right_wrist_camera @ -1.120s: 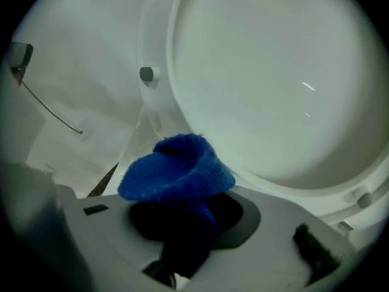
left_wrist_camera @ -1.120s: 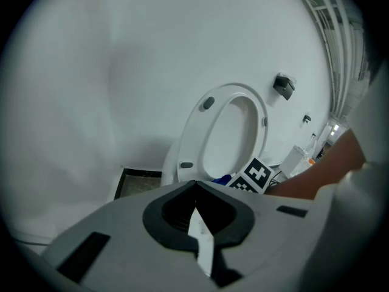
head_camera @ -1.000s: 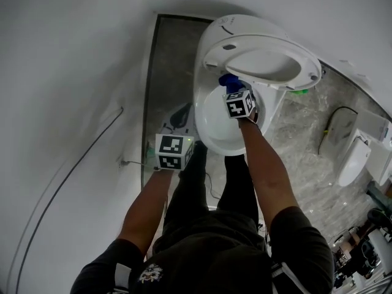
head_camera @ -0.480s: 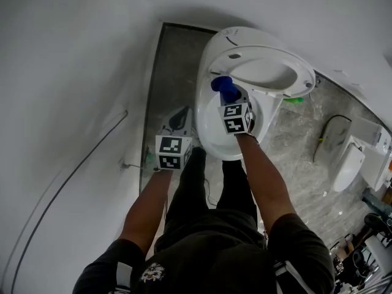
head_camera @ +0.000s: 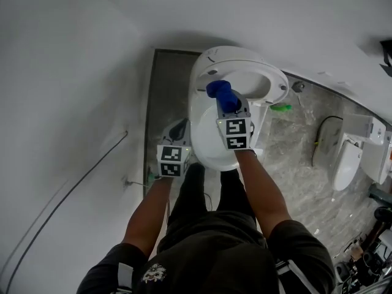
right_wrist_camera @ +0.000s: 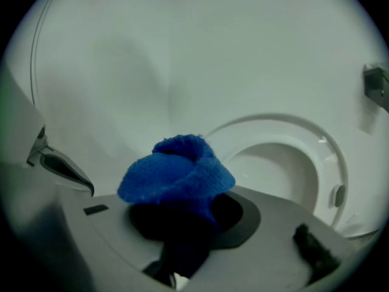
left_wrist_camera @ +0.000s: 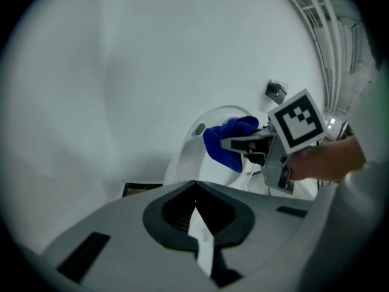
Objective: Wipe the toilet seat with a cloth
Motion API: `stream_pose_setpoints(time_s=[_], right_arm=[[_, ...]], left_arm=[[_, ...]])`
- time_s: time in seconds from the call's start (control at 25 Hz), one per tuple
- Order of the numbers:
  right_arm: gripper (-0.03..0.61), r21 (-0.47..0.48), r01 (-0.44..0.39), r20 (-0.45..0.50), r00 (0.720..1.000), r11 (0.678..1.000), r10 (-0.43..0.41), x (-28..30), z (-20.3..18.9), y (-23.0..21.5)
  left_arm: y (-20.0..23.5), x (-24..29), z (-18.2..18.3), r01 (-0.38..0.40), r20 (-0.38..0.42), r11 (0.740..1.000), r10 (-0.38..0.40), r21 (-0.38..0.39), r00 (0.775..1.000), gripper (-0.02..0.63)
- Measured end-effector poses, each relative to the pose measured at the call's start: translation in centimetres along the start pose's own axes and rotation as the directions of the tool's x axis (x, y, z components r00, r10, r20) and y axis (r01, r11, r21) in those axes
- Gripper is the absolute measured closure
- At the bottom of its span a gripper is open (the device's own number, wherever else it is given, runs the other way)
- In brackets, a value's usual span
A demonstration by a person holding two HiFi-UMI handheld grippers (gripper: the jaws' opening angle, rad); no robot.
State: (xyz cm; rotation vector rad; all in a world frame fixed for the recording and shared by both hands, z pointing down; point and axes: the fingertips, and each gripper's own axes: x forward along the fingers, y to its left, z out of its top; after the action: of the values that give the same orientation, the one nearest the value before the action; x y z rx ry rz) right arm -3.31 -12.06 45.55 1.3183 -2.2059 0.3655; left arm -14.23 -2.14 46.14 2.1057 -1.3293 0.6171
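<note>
Head view, right gripper clamped on bunched blue knitted cloth, by raised white toilet seat, left gripper closed, empty.

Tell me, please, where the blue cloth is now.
In the head view the cloth is near the centre, gripped in the right tool, above the bowl and close to the raised seat.

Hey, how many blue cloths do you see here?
1. The blue cloth is bunched in the right claw, in front of the raised toilet seat. The left claw is shut and empty. No other cloth shows.
</note>
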Motion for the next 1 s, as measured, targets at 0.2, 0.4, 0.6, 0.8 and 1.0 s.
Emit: stream_pose_setpoints(time_s=[0.2,0.4,0.6,0.8,1.0], right_arm=[[0.476,0.031,0.047,0.065,0.997,0.998,-0.049,-2.0,3.5,-3.4],[0.476,0.092,0.076,0.088,0.993,0.993,-0.084,-3.0,4.9,-6.2],[0.476,0.162,0.085,0.086,0.991,0.983,-0.1,-5.4,3.9,-7.3],[0.476,0.17,0.087,0.048,0.994,0.981,-0.097,-9.8,-0.2,-6.7],[0.476,0.258,0.104,0.037,0.992,0.961,-0.118,-13.6,-2.8,-6.8]], left_arm=[[-2.1,0.2,2.0,0.016,0.011,0.999,-0.016,0.041,1.0,0.604],[-3.6,0.8,4.1,0.041,0.038,0.996,-0.044,0.081,0.998,0.604],[-4.4,2.4,8.6,0.009,0.099,0.967,-0.036,0.255,0.994,0.603],[-6.0,5.6,14.1,-0.076,0.108,0.831,0.02,0.551,0.994,0.569],[-8.4,9.4,18.1,-0.082,0.116,0.642,-0.01,0.762,0.993,0.489]])
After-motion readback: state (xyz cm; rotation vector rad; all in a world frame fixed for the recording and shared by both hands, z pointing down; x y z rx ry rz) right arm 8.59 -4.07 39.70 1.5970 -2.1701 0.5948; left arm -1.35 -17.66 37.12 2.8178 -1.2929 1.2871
